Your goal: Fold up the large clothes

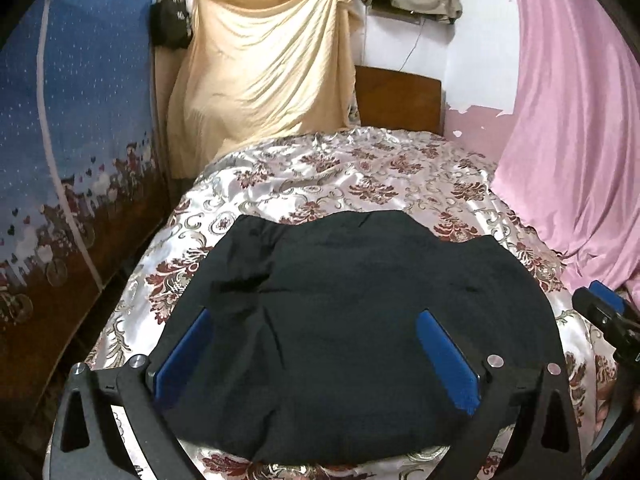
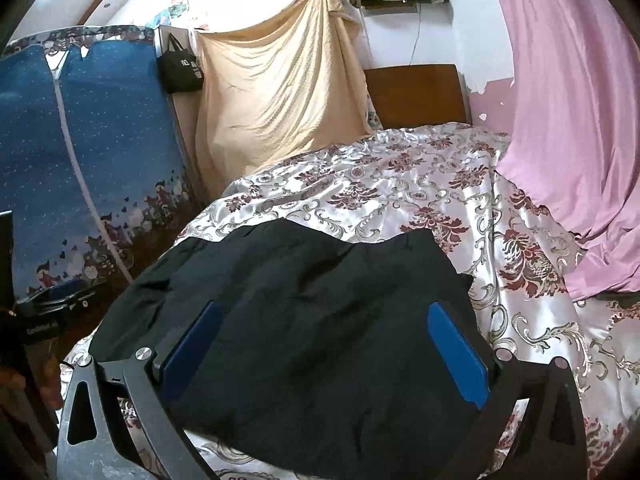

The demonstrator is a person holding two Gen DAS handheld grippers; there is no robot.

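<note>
Pink curtain [image 1: 568, 140] drapes over floral bedspread [image 1: 360, 168].

A black garment [image 1: 352, 320] lies folded, slightly wrinkled, on the floral bedspread [image 1: 360, 176].

Around the bed [image 1: 360, 176] with its floral satin cover — a wooden headboard [image 1: 398, 100] behind, beige sheet [image 1: 260, 72] and black bag [image 1: 170, 20] at left, pink curtain [image 1: 572, 120] at right.

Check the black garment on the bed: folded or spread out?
Folded. The black garment lies as a compact, thick bundle on the floral bedspread, no sleeves or legs showing.
</note>
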